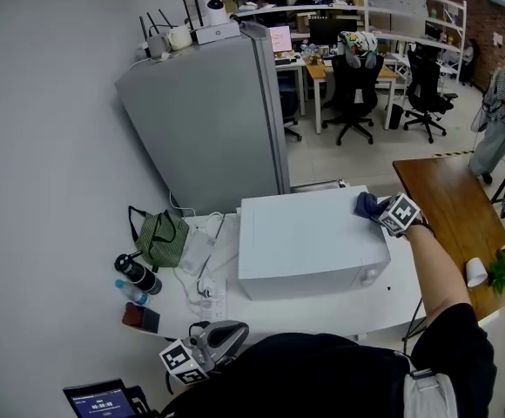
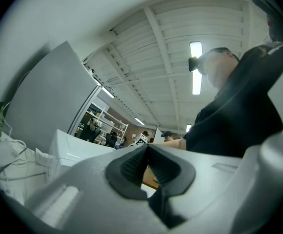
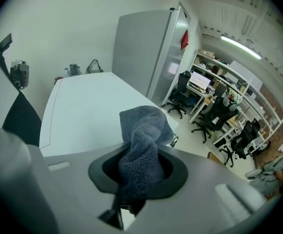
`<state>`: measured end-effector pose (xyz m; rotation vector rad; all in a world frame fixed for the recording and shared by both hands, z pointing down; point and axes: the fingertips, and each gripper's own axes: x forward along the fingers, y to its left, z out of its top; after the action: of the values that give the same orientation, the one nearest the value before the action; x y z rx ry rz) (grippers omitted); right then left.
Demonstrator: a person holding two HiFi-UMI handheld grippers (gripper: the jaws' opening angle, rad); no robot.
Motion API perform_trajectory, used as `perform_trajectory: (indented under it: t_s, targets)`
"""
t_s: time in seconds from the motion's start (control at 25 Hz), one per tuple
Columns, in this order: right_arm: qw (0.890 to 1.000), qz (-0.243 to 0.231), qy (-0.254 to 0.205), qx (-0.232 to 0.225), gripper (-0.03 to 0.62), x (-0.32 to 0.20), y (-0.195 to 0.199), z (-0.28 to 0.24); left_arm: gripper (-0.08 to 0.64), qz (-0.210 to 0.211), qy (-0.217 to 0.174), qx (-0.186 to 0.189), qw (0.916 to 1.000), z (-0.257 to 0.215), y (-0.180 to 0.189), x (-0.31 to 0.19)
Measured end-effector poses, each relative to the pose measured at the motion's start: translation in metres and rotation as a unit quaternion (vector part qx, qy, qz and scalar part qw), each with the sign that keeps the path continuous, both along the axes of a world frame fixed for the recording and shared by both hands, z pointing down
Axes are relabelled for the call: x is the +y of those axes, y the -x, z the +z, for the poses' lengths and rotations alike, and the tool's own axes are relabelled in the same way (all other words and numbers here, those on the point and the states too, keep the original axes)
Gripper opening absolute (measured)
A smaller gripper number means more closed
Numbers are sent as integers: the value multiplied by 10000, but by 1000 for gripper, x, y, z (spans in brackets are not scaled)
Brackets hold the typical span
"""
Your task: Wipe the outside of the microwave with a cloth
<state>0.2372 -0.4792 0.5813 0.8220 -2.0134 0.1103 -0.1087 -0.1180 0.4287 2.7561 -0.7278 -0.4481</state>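
Observation:
A white microwave [image 1: 309, 242] stands on the white table. A dark blue cloth [image 1: 366, 205] rests on the far right corner of its top, with my right gripper [image 1: 381, 212] shut on it. In the right gripper view the cloth [image 3: 142, 152] bunches up between the jaws over the microwave's top [image 3: 88, 106]. My left gripper [image 1: 222, 340] is low by the table's near edge, close to my body, shut and holding nothing. In the left gripper view its pads [image 2: 136, 167] meet, and the microwave [image 2: 75, 152] shows beyond.
A grey refrigerator [image 1: 209, 120] stands behind the microwave. A green bag [image 1: 161, 238], a dark bottle [image 1: 138, 274], cables and a power strip [image 1: 209, 294] lie on the table to the left. A wooden table [image 1: 453, 216] is at right, office chairs beyond.

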Motion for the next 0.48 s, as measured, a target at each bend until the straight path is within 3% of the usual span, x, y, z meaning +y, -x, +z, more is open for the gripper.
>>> perform_trajectory:
  t_s: [0.16, 0.32, 0.48]
  targets:
    - [9989, -373, -246, -127, 69, 14, 35, -23, 3, 46, -25, 51, 10000, -4, -1, 1]
    - [9847, -1484, -499, -772, 71, 42, 158, -60, 3, -78, -122, 99, 9998, -6, 14, 4]
    - [9589, -2681, -364, -852, 71, 73, 287, -48, 3, -377, -223, 143, 9989, 6, 44, 3]
